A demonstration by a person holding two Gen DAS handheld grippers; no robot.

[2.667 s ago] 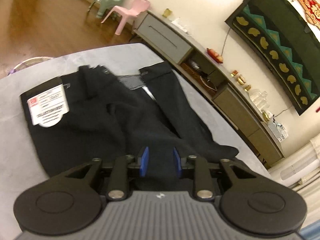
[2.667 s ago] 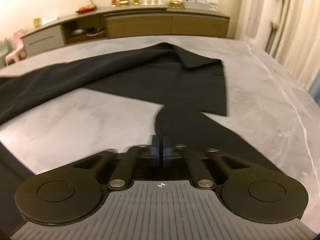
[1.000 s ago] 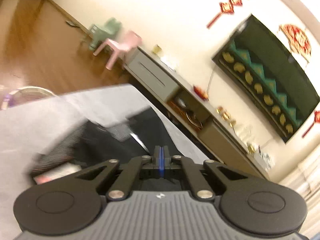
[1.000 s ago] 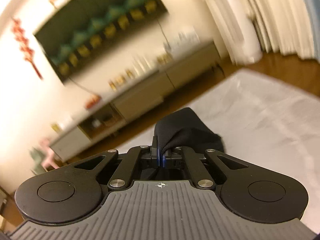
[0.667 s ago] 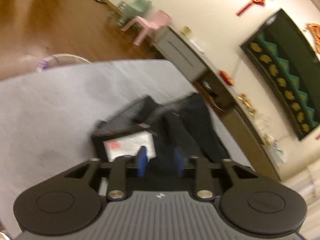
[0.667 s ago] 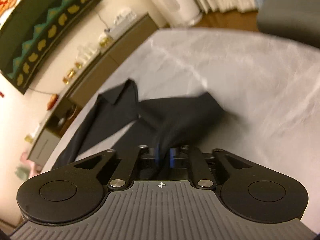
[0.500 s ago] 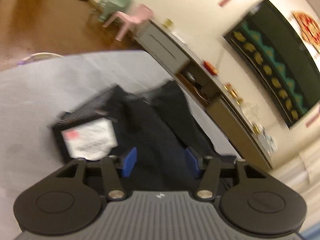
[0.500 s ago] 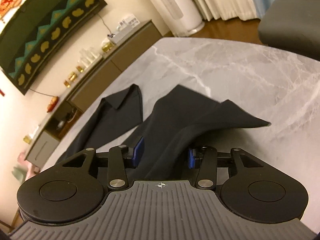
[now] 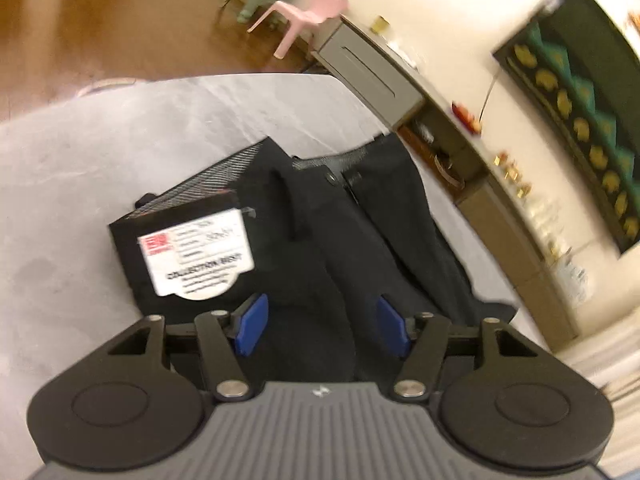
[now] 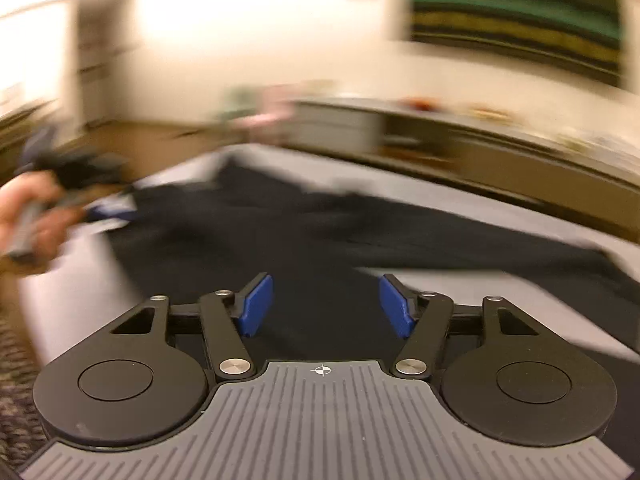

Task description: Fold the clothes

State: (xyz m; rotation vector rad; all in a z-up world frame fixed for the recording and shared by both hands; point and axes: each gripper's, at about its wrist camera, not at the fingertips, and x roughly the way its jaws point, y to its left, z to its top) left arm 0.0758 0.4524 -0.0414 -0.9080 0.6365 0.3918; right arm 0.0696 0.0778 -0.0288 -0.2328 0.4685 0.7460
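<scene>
Grey marbled surface [image 9: 80, 152] carries black trousers [image 9: 360, 240], waistband end away from left hand-held gripper [image 9: 322, 326], legs trailing long toward right. Left hand-held gripper released, blue pads spread over dark cloth; right hand-held gripper [image 10: 326, 306] likewise released above trouser leg. Judgement: for clean fold, pinch leg hems together, keep seams aligned. White hang tag [image 9: 198, 254] on waistband: "COLLECTION" partly legible, rest blurred. Beyond, pink plastic chair [image 9: 308, 12].
</scene>
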